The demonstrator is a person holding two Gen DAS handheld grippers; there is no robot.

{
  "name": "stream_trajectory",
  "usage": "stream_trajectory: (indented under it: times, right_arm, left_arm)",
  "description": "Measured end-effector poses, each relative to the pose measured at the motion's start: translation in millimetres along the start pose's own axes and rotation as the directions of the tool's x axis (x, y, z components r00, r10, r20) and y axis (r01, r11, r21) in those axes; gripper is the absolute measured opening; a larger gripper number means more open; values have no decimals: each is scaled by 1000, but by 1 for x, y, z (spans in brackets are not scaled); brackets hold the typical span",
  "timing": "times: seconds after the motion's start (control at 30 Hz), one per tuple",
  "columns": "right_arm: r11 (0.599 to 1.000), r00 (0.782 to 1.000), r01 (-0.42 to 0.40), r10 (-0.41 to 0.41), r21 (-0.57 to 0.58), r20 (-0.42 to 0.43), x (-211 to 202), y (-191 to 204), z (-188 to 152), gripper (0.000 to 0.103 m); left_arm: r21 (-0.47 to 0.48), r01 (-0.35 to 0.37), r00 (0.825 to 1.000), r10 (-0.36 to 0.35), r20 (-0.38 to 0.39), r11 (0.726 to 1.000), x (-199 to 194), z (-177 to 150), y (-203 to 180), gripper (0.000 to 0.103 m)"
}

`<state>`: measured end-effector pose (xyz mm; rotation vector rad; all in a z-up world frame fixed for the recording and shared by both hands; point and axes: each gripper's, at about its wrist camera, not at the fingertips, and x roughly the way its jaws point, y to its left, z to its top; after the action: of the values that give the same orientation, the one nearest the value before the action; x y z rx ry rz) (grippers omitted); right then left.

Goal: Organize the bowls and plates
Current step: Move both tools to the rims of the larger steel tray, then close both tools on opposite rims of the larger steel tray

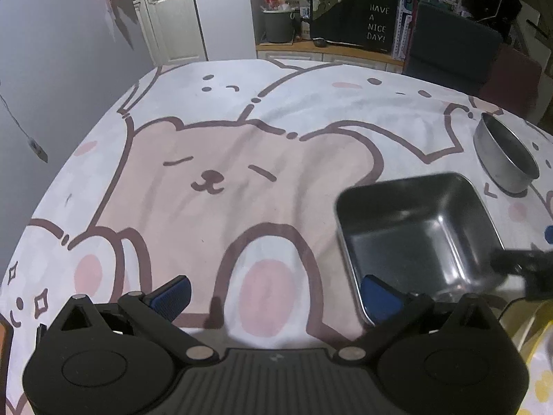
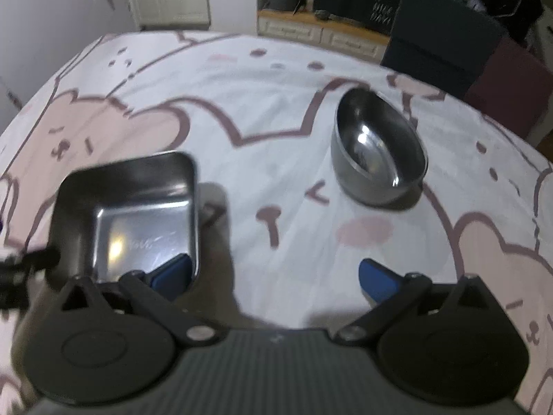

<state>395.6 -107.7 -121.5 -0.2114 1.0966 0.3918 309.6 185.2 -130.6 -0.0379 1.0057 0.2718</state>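
We're hovering both tools over the bear-print cloth (image 1: 242,180) on the worktop, nothing gripped. Going L to R: the left tool (image 1: 276,297) is spread wide, jaws empty, its R fingertip just beside the near-left corner of the square steel tray (image 1: 418,235). The right tool (image 2: 274,275) is also spread wide and empty, its L fingertip overlapping the tray's near-right corner in its view. The round steel bowl (image 2: 378,152) is sitting farther R, well apart from the tray.

Risks, as we're judging them: tray rim is thin and slick, so a corner pinch could slip or tip it; cloth is wrinkled and could drag w/ any sliding; both tools crowding one tray could collide.
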Motion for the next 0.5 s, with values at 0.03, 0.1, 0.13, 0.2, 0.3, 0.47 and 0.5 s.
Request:
stream_trajectory:
  times: [0.03,0.1,0.13,0.2,0.3,0.47,0.5]
  right_arm:
    - [1000,1000,-10,10,-4,-9,-2,-1,-2,102]
    - [1000,1000,-30,30,-5,-9,-5,-2,-4,101]
    - [999,999,-46,46,1,-2,-6,-4,-5,96]
    - [996,997,-82,82,19,7,-7,-6,-6,86]
    - [989,990,-139,139,41,20,-7,-5,-5,66]
    - [975,976,-217,215,52,38,-1,1,0,29]
    - [972,973,-231,229,53,44,0,2,0,22]
  left_arm:
    - [-3,3,1000,-3,1,1000,0,0,1,101]
    - [-24,22,1000,-22,-2,999,0,1,2,95]
    - [-38,39,999,-40,-7,999,1,1,3,92]
    - [-59,71,997,-72,-17,996,1,1,2,77]
    - [-77,109,993,-111,-28,991,2,1,-3,57]
    - [-86,159,986,-162,-36,984,5,2,-11,31]
    - [-97,172,984,-176,-38,980,6,2,-12,25]
